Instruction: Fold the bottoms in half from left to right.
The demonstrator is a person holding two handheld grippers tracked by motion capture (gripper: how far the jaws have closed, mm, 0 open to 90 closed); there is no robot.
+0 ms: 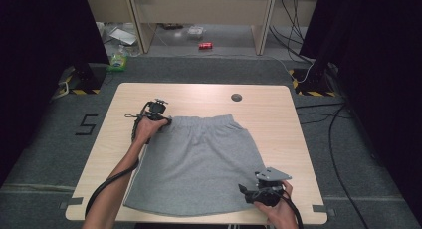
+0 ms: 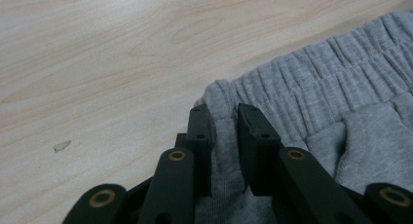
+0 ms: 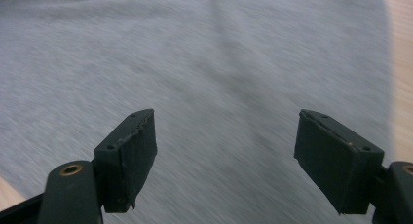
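Note:
A grey sweat garment with an elastic waistband (image 1: 199, 159) lies flat on the wooden table (image 1: 278, 114), waistband at the far side. My left gripper (image 1: 166, 120) sits at the waistband's far left corner. In the left gripper view its jaws (image 2: 224, 109) are shut on a fold of the grey fabric (image 2: 316, 83) at that corner. My right gripper (image 1: 242, 189) hovers over the garment's near right part. In the right gripper view it (image 3: 226, 136) stands open, with the blurred grey cloth (image 3: 219, 63) below and nothing between its fingers.
A dark round cable hole (image 1: 236, 97) sits in the table's far side. Bare wood runs to the left (image 2: 97, 53) and right of the garment. On the floor beyond are a red can (image 1: 205, 46), a green item (image 1: 118, 62) and cables (image 1: 338, 139).

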